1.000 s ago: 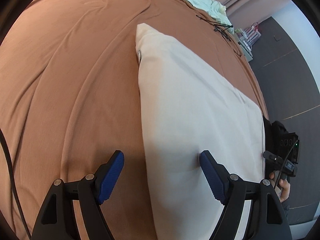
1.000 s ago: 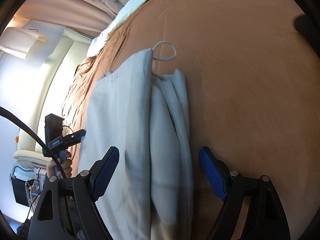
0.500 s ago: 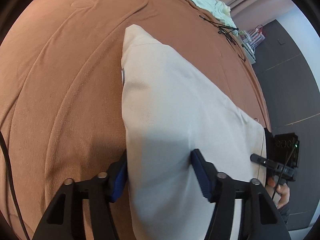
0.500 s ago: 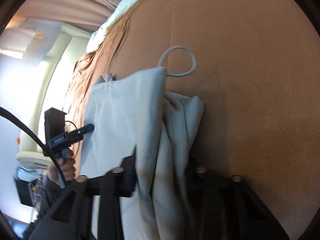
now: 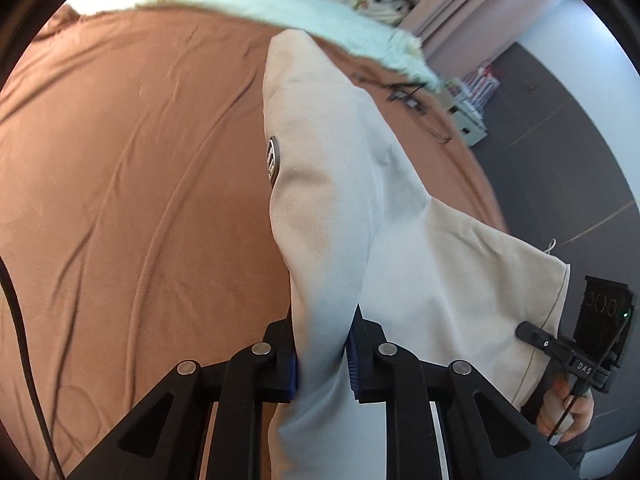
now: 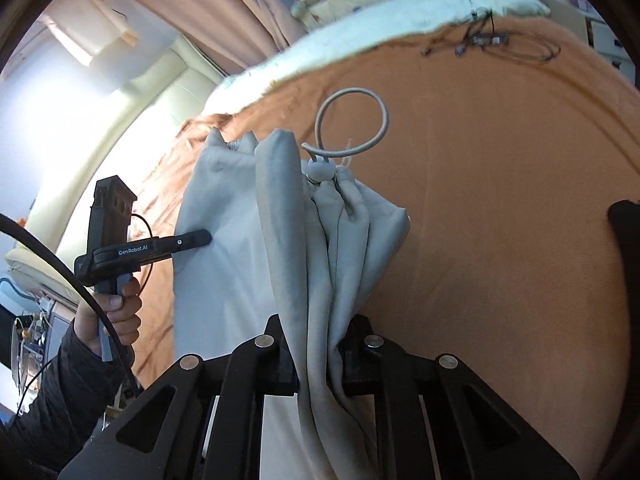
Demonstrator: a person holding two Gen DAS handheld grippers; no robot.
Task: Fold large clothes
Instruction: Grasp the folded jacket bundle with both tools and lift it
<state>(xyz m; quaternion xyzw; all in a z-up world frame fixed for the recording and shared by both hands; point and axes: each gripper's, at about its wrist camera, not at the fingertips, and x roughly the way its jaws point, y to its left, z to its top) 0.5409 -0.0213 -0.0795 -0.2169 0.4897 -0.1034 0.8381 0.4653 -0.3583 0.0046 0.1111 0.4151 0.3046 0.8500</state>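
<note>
Both claws, left [image 5: 322,354] and right [image 6: 318,354], have just clenched onto the beige garment [image 5: 360,208].

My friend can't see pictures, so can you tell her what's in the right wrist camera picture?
The right gripper is shut on a bunched edge of a pale grey garment that hangs over a brown bedspread. A looped drawstring sticks out at the garment's top. At the left, a hand holds the left gripper against the same cloth.

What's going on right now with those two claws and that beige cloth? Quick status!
Left gripper and right gripper just closed, both clamped on the beige garment. Garment lifting off the brown bedspread. Nothing in the way.
</note>
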